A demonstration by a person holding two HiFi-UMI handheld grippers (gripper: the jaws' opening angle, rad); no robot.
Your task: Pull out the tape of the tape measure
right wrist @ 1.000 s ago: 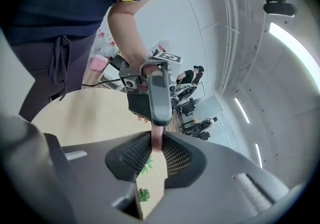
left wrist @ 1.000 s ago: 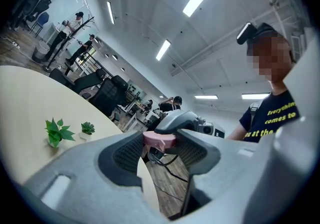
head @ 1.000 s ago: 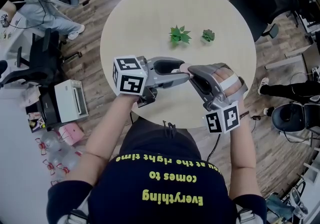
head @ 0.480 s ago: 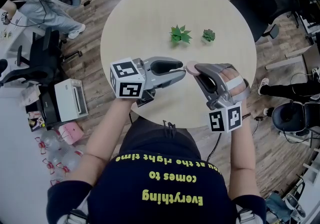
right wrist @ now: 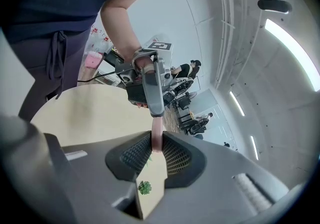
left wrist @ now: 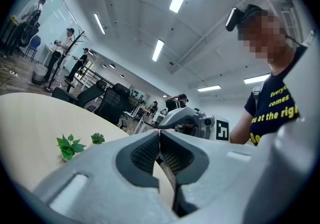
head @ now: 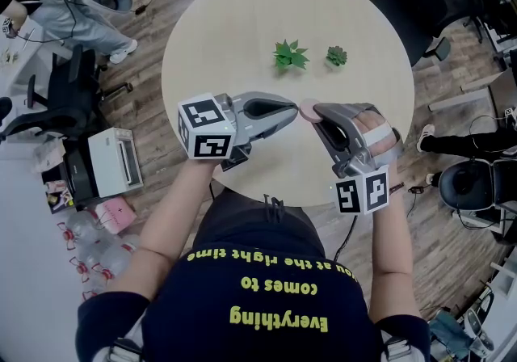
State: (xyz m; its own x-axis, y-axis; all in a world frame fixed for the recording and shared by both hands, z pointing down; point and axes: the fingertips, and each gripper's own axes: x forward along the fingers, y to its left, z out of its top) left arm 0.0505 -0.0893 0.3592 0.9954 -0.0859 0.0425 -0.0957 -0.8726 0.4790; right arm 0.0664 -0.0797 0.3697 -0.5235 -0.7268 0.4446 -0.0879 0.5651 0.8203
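Now the left gripper [head: 293,111] has just closed — jaws together, tips at the one pink tape measure [head: 308,110], which the right gripper [head: 317,113] pinches over the table [head: 226,37]; two plants [head: 290,56] unmoved.

My head view looks steeply down at the round table [head: 226,29]. The left gripper [head: 292,113] and right gripper [head: 320,115] cameras face each other just above it.

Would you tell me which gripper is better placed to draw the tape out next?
Left, probably. The right gripper clamps the pink tape measure, anchoring it; the left gripper, jaws just closed, sits at its edge. Whether it pinches the tab I cannot tell.
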